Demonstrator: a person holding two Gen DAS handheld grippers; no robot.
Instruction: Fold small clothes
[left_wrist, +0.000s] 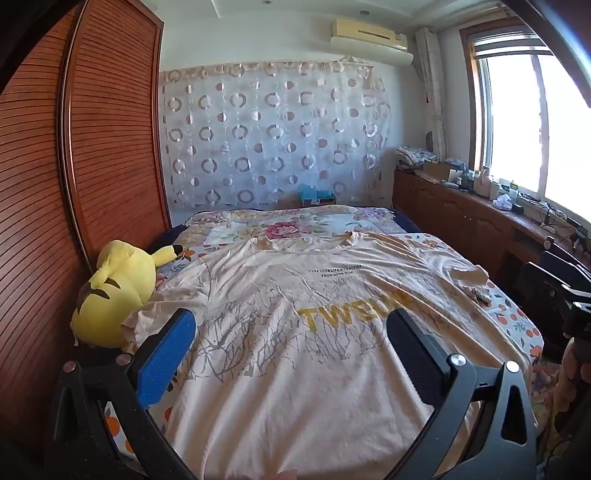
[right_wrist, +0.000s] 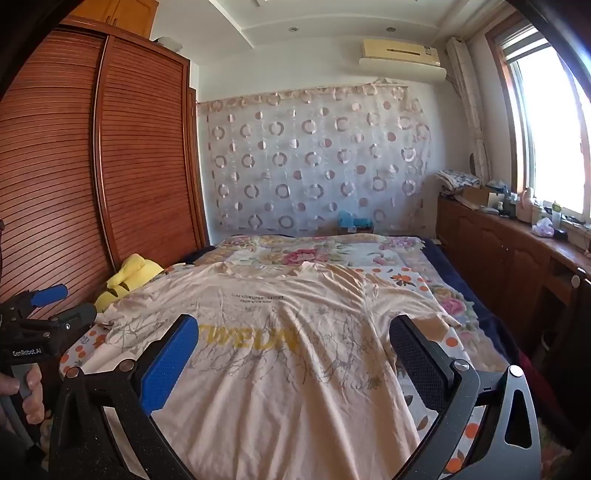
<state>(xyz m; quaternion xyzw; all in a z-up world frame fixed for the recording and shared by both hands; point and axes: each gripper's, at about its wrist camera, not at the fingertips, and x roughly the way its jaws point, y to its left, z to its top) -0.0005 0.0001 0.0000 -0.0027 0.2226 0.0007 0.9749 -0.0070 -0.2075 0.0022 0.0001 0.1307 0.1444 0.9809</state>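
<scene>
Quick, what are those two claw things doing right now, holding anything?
Left gripper: open, holding nothing, above the T-shirt.
Right gripper: open, holding nothing.

T-shirt (right_wrist: 266, 332) reads "TWEUN", perhaps; left gripper (right_wrist: 62, 301) housing reads "GenRobot.AI".

One T-shirt (left_wrist: 295, 332) — one plush toy (left_wrist: 114, 291) (yellow).

Yellow plush toy (left_wrist: 110, 295) crowds the T-shirt's (left_wrist: 295, 350) left sleeve; its other edges lie unobstructed
</scene>
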